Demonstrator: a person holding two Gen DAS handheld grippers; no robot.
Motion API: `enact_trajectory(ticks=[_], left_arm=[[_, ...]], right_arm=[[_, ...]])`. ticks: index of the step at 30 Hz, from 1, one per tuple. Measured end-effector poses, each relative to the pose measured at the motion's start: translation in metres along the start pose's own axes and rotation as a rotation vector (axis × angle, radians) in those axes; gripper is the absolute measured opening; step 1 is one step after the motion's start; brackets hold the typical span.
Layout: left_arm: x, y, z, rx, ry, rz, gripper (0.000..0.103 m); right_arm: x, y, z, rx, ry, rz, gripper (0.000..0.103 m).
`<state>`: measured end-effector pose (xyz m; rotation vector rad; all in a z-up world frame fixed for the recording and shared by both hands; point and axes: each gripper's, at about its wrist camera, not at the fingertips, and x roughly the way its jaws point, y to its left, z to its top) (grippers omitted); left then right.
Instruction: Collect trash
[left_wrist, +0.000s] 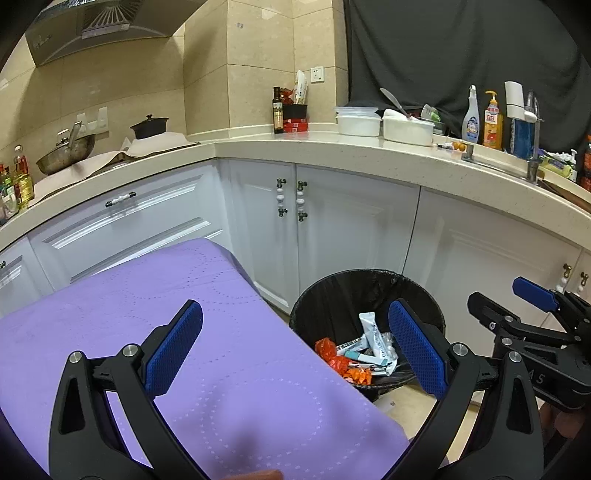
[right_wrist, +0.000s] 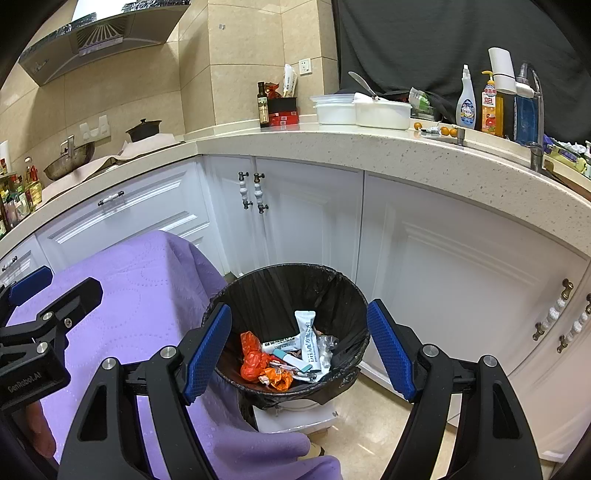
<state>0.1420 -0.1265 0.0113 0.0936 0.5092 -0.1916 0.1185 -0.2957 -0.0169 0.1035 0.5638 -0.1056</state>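
Closest to me, both grippers hang over the gap between the purple-covered table (left_wrist: 207, 332) and the black-lined trash bin (right_wrist: 295, 280). The left gripper (left_wrist: 295, 350) has its blue pads spread as wide as they seem to go, with nothing between them; one pad sits over the purple cloth and the other over the bin's near rim, a stance that suits something just let fall into the bin. The right gripper (right_wrist: 299, 350) has its jaws apart too, a little narrower, and empty; it points down at the bin's mouth, so the bin shows framed between its fingers. A bit of the person's hand (right_wrist: 40, 428) shows at the edge, behind the left tool.

The trash itself lies in the bottom of the bin: crumpled orange wrappers (right_wrist: 255, 360), a pale blue-and-white sachet (right_wrist: 306, 332) standing against the liner, and some clear plastic and small packets under it. The purple tabletop looks bare in both views, so I judge the collecting is close to done, or done.

The bin sits on the tiled floor close beside the table, handy for short drops. Behind it run the white cabinet doors (right_wrist: 306, 214), then the speckled countertop (right_wrist: 369, 147) with white containers, bottles and a wok
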Motion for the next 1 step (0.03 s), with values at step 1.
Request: enact_trajectory(ticks=[1], left_arm=[[0.0002,0.002,-0.0004,-0.002,0.005,0.006,0.098]], right_arm=[[0.0002,0.0004,-0.0001,-0.001,0.001,0.002,0.074]])
